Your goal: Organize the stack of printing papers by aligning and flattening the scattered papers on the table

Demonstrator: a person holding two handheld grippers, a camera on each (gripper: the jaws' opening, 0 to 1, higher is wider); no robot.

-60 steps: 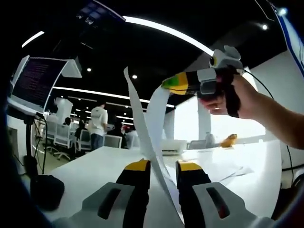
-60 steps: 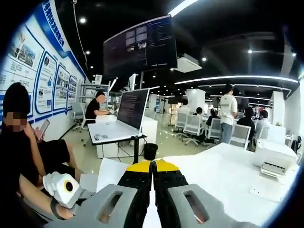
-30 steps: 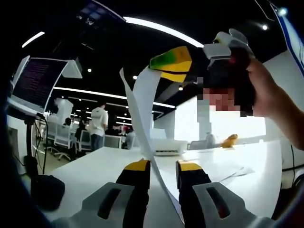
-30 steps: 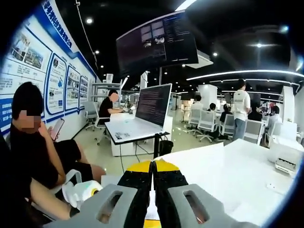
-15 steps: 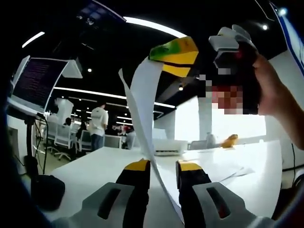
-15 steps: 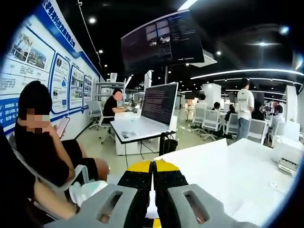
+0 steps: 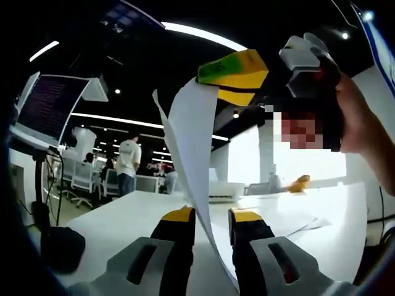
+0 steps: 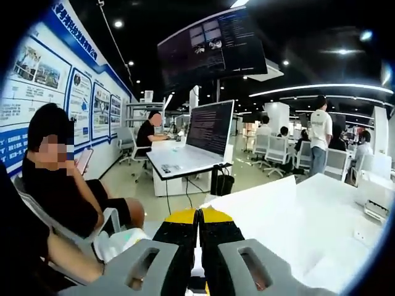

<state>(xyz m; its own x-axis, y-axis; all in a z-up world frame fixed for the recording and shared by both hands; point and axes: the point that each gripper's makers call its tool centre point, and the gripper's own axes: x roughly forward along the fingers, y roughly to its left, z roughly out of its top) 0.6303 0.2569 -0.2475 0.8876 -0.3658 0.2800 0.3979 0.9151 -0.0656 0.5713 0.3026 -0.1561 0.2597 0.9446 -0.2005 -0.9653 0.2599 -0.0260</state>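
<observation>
Left gripper: jaws apart, paper sheet standing between them, lifted off the table.
Right gripper: clamped on the sheet's top edge.
Advice: lower squarely, keep edges level before releasing.

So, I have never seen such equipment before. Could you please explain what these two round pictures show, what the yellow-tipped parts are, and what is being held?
A person holds a hand tool with two jaws in each hand; a camera rides on each tool. In the left gripper view, the left gripper has yellow-tipped jaws slightly apart, with a sheet of paper standing between them. The right gripper, in the person's hand, pinches that sheet's top. More papers lie on the white table. In the right gripper view, the right gripper's jaws are closed; beyond them are the table and an office with screens and people.
</observation>
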